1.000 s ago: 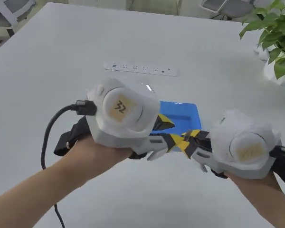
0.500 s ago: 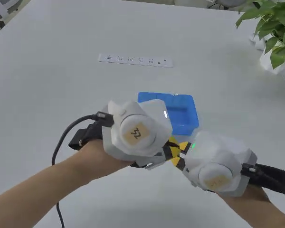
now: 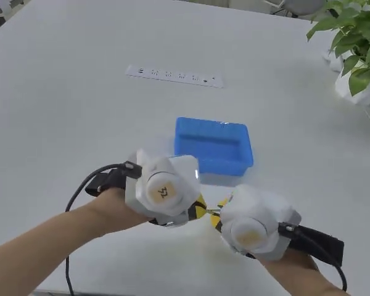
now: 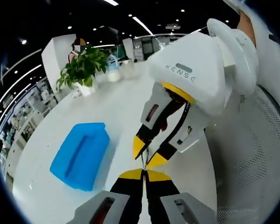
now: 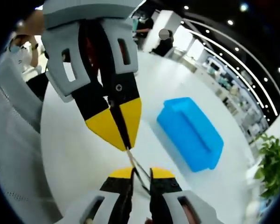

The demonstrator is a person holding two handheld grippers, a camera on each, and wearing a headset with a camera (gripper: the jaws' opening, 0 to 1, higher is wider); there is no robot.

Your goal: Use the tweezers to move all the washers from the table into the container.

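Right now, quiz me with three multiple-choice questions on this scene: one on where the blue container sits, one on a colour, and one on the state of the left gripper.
1. Where does the container sit?
A. Between the power strip and the left gripper
B. On top of the power strip
C. At the near edge, behind the left gripper

2. What colour are the left gripper's jaw tips?
A. Red
B. Green
C. Yellow

3. How do the left gripper's jaws stand?
A. Wide open
B. Closed, tips together
C. Clamped on the container's rim

Answers:
1. A: the head view shows the container beyond the gripper, short of the strip.
2. C: the tips are yellow in both gripper views.
3. B: the left gripper view shows its tips together.
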